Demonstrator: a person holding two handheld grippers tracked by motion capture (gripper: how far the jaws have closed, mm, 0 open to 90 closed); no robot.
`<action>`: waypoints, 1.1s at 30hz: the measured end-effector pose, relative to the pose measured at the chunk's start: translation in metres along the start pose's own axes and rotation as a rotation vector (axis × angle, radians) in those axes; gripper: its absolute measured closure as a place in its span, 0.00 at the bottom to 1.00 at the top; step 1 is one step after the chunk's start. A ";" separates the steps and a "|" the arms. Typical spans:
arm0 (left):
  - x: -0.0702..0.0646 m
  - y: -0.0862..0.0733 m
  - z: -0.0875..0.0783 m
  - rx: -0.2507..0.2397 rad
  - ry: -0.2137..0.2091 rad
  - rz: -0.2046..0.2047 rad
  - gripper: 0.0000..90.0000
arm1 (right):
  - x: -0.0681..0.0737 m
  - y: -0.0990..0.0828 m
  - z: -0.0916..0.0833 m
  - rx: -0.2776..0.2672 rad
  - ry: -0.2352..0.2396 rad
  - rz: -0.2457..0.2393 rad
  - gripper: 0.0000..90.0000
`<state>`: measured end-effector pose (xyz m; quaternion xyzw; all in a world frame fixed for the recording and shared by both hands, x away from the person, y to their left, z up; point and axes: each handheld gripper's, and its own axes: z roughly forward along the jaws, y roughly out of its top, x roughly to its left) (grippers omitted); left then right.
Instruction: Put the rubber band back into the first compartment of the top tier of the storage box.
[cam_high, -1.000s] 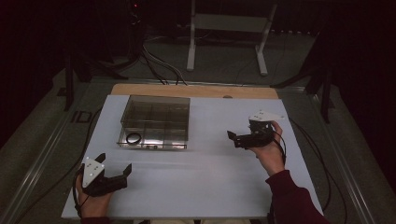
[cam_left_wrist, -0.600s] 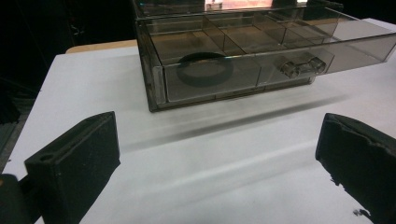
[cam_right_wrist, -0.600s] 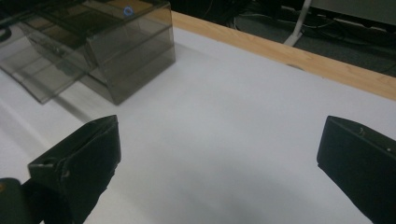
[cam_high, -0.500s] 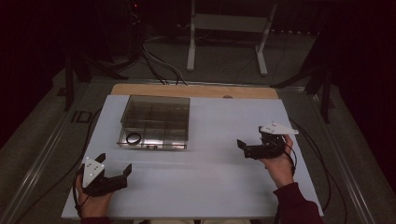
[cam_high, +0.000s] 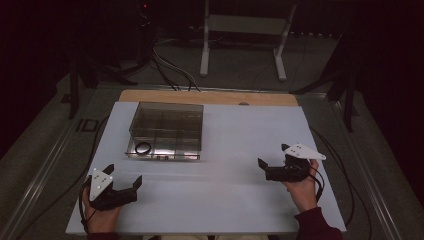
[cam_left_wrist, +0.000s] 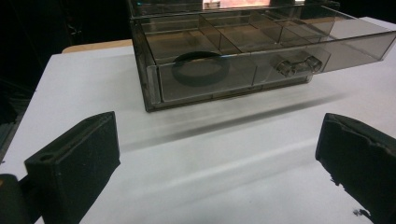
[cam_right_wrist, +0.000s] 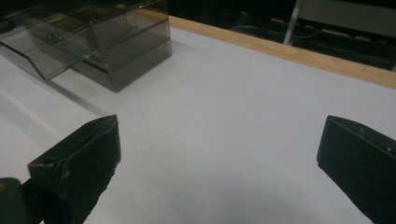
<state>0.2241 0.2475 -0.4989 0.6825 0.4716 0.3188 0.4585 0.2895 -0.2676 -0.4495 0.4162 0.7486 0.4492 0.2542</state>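
- Landmark: a clear smoked-plastic compartment box (cam_high: 167, 130) stands on the white table top (cam_high: 230, 200), toward its far left part.
- Its drawer (cam_left_wrist: 261, 70) is slid out toward the person.
- A black ring (cam_high: 143, 148) lies flat in the drawer's front left compartment; in the left gripper view, the ring (cam_left_wrist: 200, 68) sits just behind the clear front wall.
- A small clear clip-like part (cam_left_wrist: 299, 65) lies in the next compartment, right of the ring.
- Left gripper (cam_high: 125, 186): near side of the box, slightly left of it, well apart; jaws spread wide, holding nothing.
- Right gripper (cam_high: 264, 169): well to the right of the box, nearer the person; jaws spread wide, empty, pointing toward the box.
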 end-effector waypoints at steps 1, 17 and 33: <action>0.000 0.000 0.000 -0.001 0.000 0.000 0.01 | 0.000 -0.003 0.000 -0.004 -0.003 0.002 0.00; -0.001 0.001 0.001 -0.004 -0.009 0.001 0.01 | -0.006 -0.052 -0.017 -0.086 -0.034 0.084 0.00; -0.003 0.001 0.004 -0.006 -0.026 -0.023 0.01 | -0.010 -0.071 -0.024 -0.072 -0.039 0.118 0.00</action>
